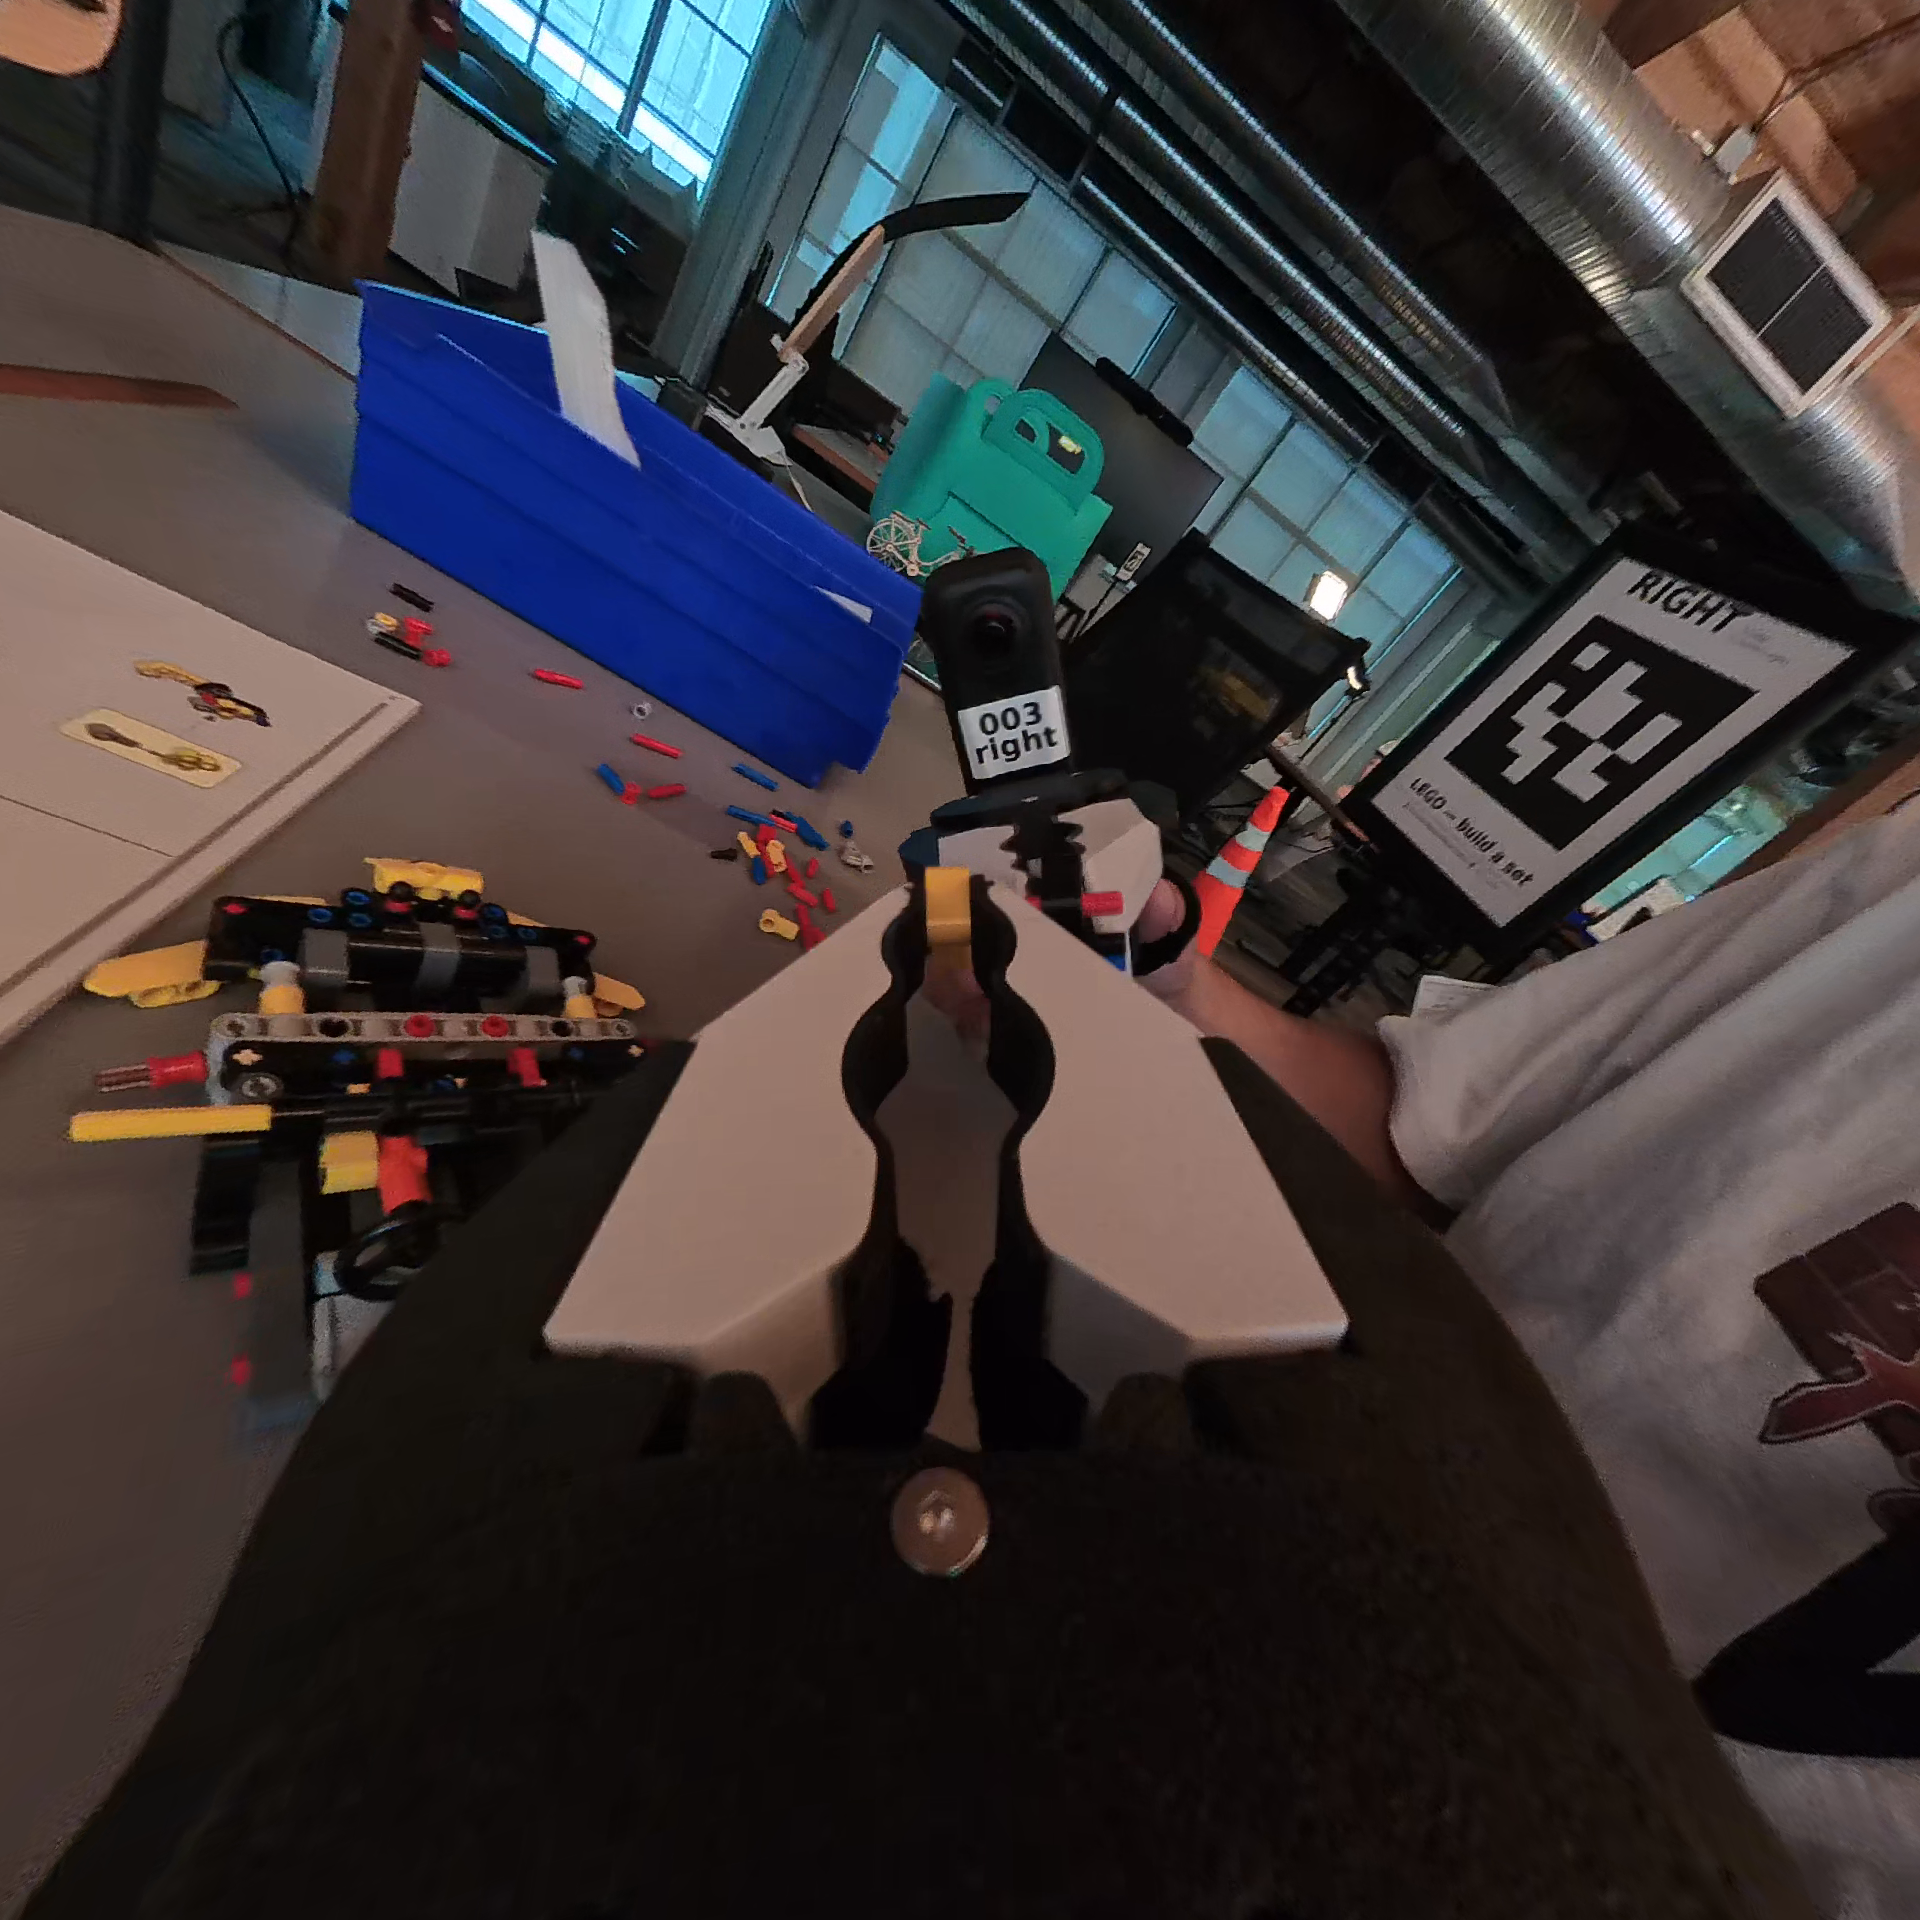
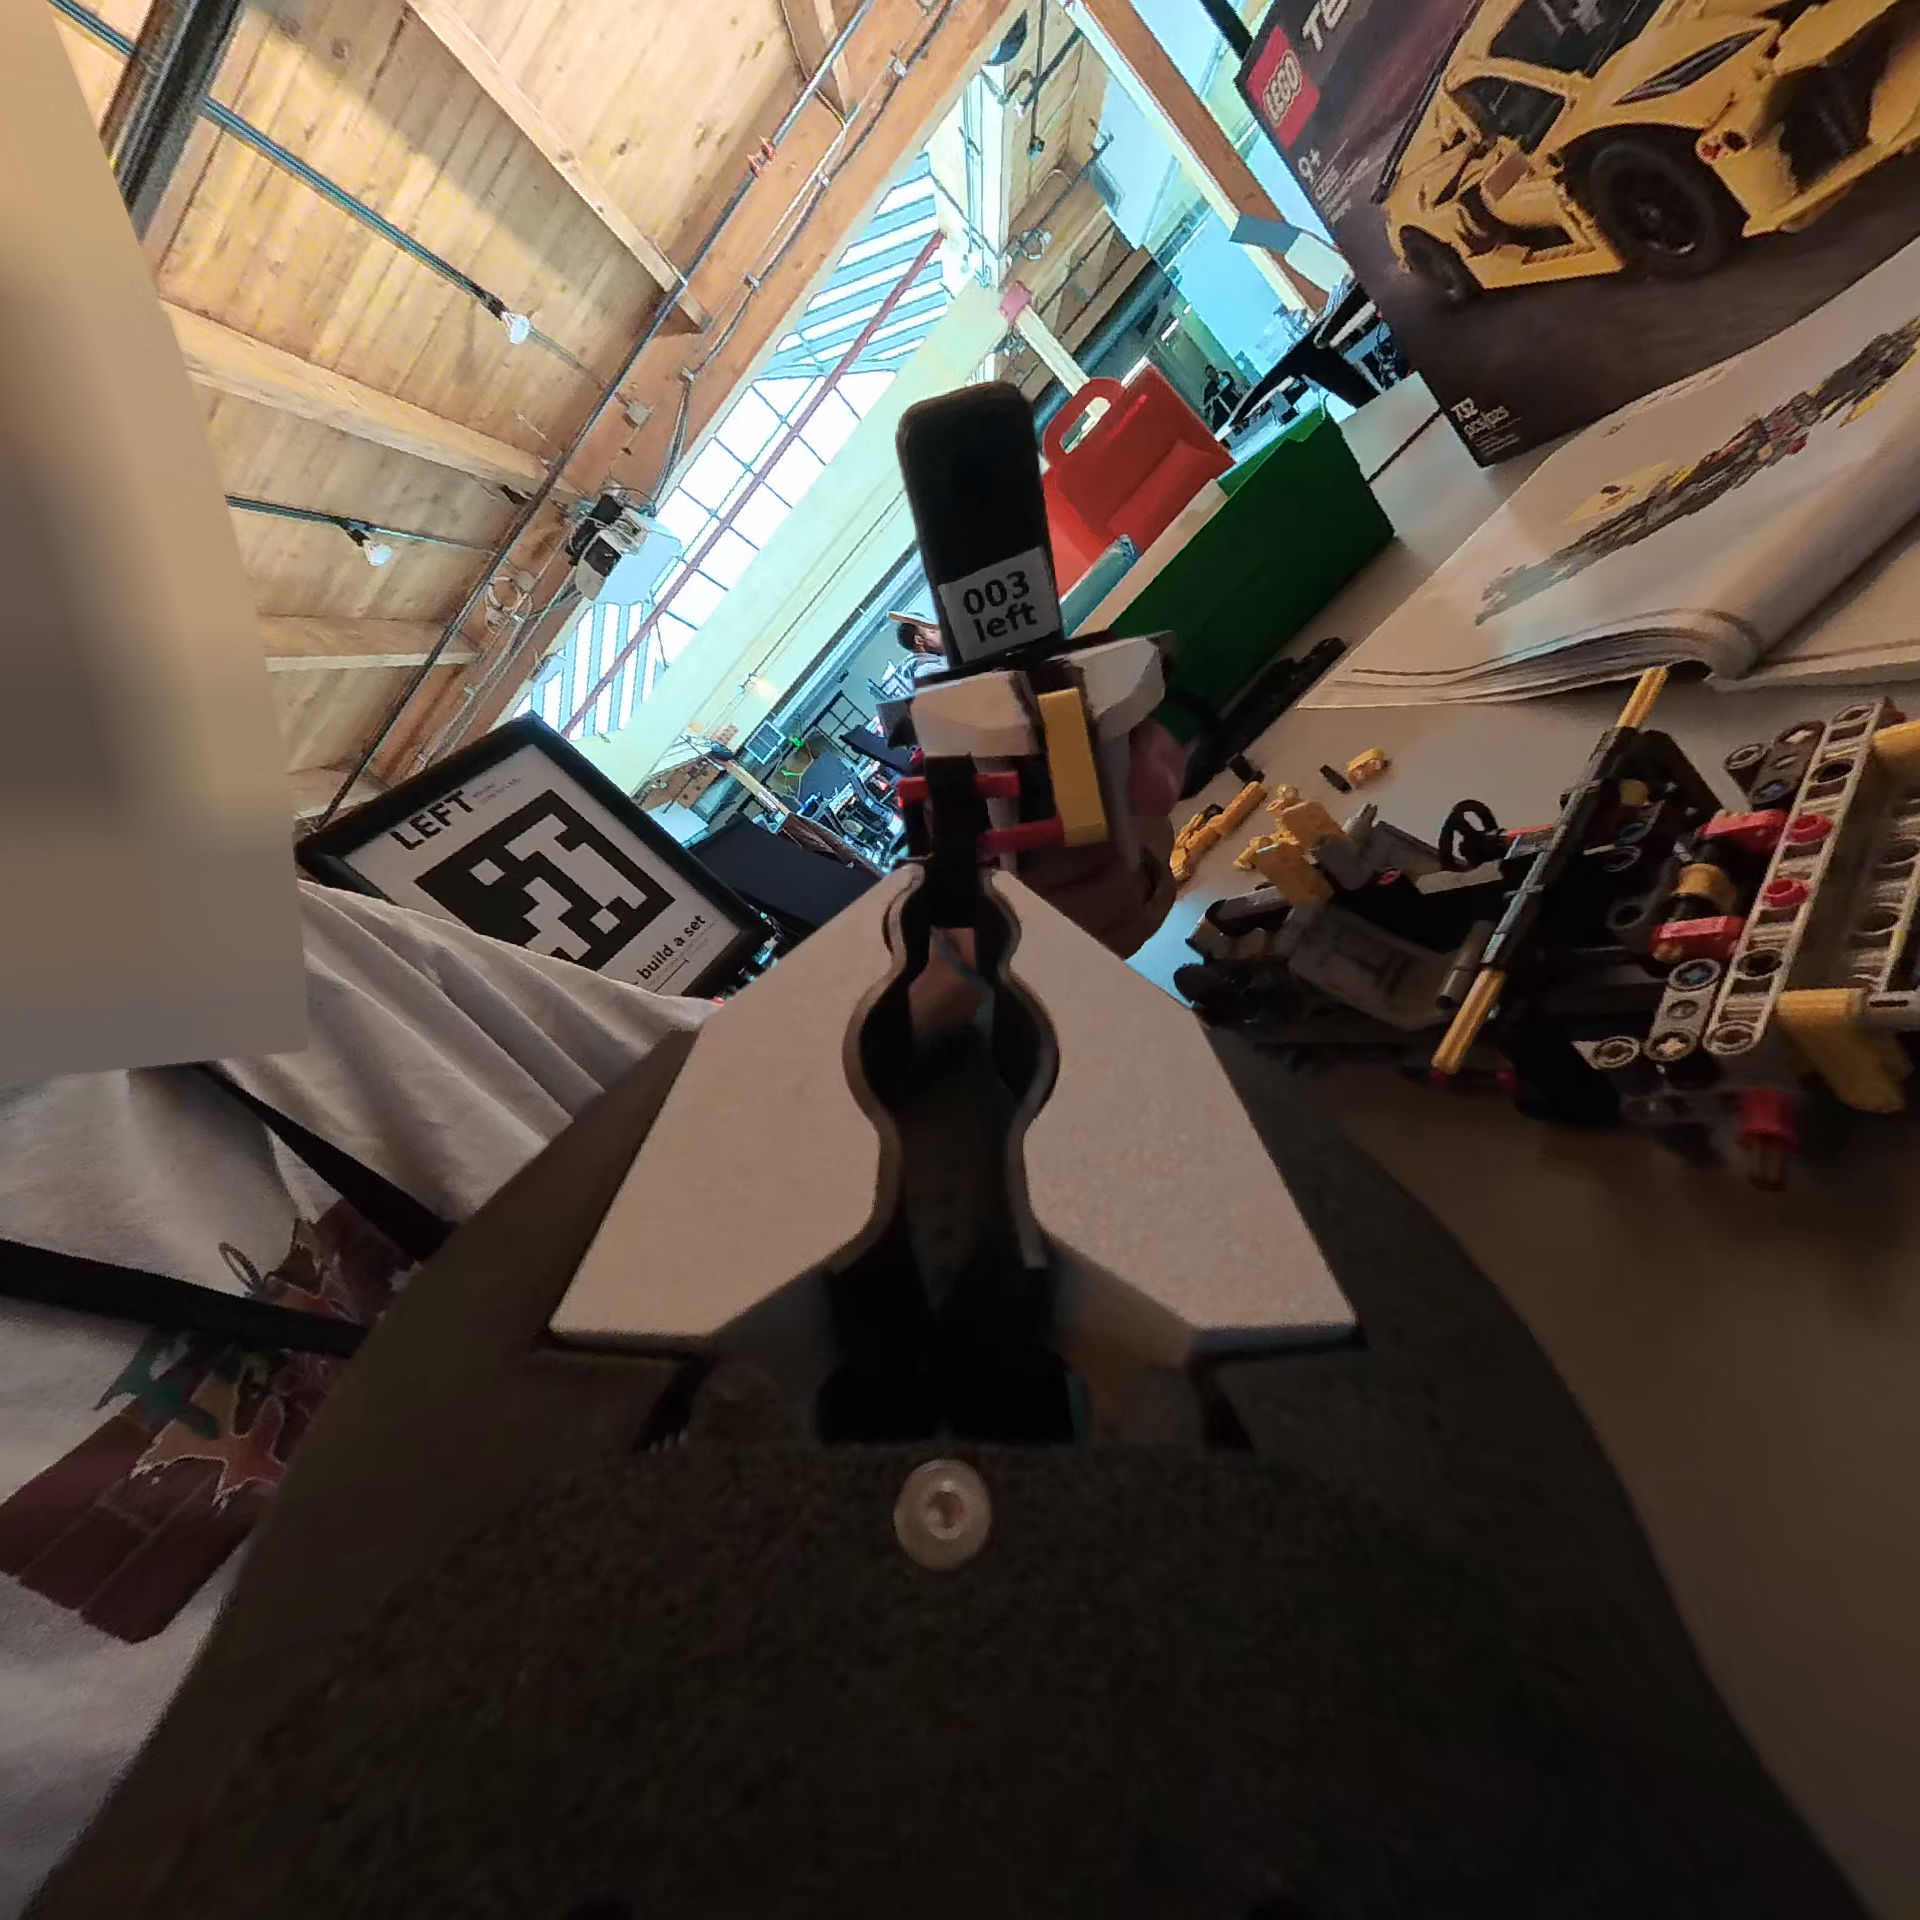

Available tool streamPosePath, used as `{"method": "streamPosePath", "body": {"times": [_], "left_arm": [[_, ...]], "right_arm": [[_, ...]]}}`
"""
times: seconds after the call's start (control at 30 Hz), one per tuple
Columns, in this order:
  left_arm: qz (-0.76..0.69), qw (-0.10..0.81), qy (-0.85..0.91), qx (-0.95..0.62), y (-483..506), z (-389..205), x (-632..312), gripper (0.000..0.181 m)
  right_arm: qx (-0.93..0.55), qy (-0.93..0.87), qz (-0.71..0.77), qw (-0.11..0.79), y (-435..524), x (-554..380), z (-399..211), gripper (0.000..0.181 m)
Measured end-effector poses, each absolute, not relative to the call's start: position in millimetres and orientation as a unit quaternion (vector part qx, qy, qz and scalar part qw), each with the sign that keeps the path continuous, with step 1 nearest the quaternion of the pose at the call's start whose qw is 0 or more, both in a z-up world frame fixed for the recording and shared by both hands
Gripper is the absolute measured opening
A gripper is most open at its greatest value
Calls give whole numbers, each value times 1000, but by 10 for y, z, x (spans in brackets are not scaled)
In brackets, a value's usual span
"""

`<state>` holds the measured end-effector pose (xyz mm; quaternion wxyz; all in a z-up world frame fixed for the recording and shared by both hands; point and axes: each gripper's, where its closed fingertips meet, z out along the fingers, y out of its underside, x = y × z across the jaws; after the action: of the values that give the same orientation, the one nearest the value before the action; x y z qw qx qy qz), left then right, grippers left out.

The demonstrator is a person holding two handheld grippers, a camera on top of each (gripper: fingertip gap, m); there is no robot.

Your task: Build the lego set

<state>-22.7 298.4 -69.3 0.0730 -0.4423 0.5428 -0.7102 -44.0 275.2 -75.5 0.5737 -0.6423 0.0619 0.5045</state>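
The half-built black, grey and yellow lego chassis (image 1: 384, 1029) lies on the grey table (image 1: 499, 790), loose red, blue and yellow pins (image 1: 779, 842) scattered beyond it. Above the table, the left gripper (image 1: 948, 914) is clenched on a small yellow lego beam (image 1: 948, 906); the right gripper (image 2: 951, 883), facing it, grasps a thin black lego beam (image 2: 948, 831) with red pins. A white sheet (image 1: 582, 343) stands in the blue plastic bin (image 1: 623, 561).

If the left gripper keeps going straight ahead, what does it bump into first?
Probably the right hand-held gripper, right in front of the left hand-held gripper and its yellow piece. The gap is hard to judge.
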Motion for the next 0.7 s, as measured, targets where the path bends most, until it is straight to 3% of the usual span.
{"method": "streamPosePath", "body": {"times": [0.27,0.7], "left_arm": [[-735,-28,490,-469,2974,-739,-222,8],[-729,-50,496,-469,2981,-761,-261,8]], "right_arm": [[-644,56,515,562,2752,-483,-772,7],[-640,63,536,547,2746,-486,-797,7]]}}
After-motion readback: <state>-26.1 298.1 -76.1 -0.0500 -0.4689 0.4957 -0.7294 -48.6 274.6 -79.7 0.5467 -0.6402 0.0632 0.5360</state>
